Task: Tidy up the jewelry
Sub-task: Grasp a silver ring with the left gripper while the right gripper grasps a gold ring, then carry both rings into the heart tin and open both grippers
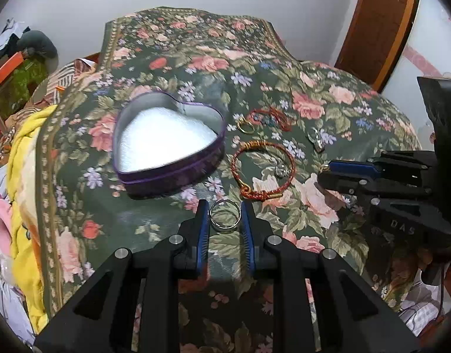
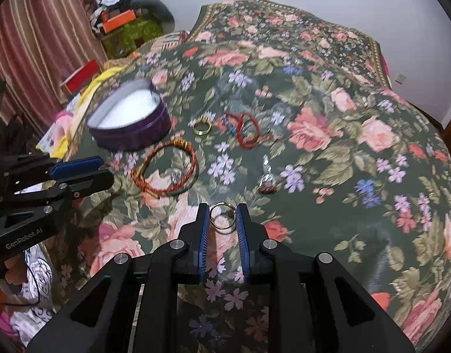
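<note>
the left gripper (image 1: 225,216) pinches a silver metal ring (image 1: 225,214); the right gripper (image 2: 223,216) pinches a thin gold ring (image 2: 222,216). the open purple heart-shaped tin (image 1: 172,173) lies ahead-left of both, nearer the left one, so it likely drops first.

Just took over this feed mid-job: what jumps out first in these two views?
Each gripper grips a ring between its fingers: the left gripper a silver ring, the right gripper a gold ring. Behind, an open heart-shaped tin with a white lining sits on the floral cloth. Right of it lie a red-and-gold bracelet and another gold ring.
</note>
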### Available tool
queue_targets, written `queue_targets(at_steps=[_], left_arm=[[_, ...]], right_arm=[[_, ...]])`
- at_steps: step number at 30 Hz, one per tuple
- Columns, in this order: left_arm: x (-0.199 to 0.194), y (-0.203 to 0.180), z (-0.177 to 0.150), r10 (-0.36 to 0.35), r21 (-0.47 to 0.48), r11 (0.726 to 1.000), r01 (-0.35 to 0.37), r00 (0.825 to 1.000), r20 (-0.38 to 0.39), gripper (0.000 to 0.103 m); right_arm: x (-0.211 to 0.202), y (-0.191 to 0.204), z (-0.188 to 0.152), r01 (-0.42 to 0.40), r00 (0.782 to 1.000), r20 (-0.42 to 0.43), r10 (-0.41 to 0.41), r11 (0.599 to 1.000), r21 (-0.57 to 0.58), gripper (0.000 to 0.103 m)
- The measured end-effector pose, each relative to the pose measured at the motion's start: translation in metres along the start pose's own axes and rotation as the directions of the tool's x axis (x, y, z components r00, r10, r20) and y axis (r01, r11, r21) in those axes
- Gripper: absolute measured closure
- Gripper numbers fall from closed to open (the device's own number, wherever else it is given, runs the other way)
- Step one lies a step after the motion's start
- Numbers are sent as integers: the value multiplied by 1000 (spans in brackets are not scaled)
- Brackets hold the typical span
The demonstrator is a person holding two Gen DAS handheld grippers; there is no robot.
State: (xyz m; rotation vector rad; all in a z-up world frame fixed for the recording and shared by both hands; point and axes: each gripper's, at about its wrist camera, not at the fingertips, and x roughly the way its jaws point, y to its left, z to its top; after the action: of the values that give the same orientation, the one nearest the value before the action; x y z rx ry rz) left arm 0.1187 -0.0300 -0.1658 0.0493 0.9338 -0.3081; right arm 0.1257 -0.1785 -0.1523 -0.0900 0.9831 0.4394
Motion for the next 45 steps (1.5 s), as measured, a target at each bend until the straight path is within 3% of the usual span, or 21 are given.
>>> queue_targets(at_steps=[14,28,35,45], left_arm=[[-42,19,23,42,-62,997,-35,991,128,82],[-70,39,55,84,-120,991,-53,962,261,82],[-67,52,64,104,-149,987,-64,954,281,82],[-39,80,57,72,-220,975,-24,974,214,82]], right_arm=[[-27,14,40,-38,989,142,38,999,-7,87],[-28,46,77,-93,970,217,107,993,-74,87],[-10,60,89,-117,971,197,136,988,-103,86],[25,70,86,-161,980,99,173,980,-119,86]])
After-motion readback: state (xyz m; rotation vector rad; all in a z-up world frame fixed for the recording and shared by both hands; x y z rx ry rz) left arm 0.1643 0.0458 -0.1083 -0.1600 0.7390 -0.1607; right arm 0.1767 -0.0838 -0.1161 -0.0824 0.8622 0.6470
